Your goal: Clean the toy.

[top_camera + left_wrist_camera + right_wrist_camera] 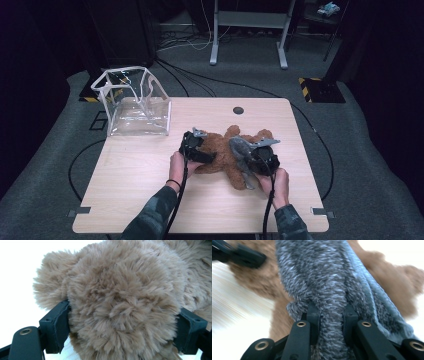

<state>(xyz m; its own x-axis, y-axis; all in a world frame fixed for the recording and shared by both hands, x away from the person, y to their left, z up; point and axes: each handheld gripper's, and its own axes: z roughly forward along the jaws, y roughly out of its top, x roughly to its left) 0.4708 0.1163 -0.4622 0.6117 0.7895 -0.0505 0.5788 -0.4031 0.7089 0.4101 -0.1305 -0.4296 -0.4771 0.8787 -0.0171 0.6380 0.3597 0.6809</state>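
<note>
Left hand-held gripper (122, 322) clamps brown teddy bear (120, 302); right hand-held gripper (331, 317) pinches grey scarf (329, 285).

Room: dim; surface (150, 170) evenly lit from above.
Gripper views: background overexposed white.
Right gripper view: motion blur left of grey fur (329, 290).

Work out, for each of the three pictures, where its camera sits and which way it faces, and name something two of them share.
High view: above the person's side, facing forward and down on the table; forearms and both hands enter from below.
Left gripper view: rides the left gripper, looking along its jaws clamped on the brown teddy bear.
Right gripper view: rides the right gripper, its jaws pinching the grey furry cloth.
Shared: bear and cloth also show in the high view.
</note>
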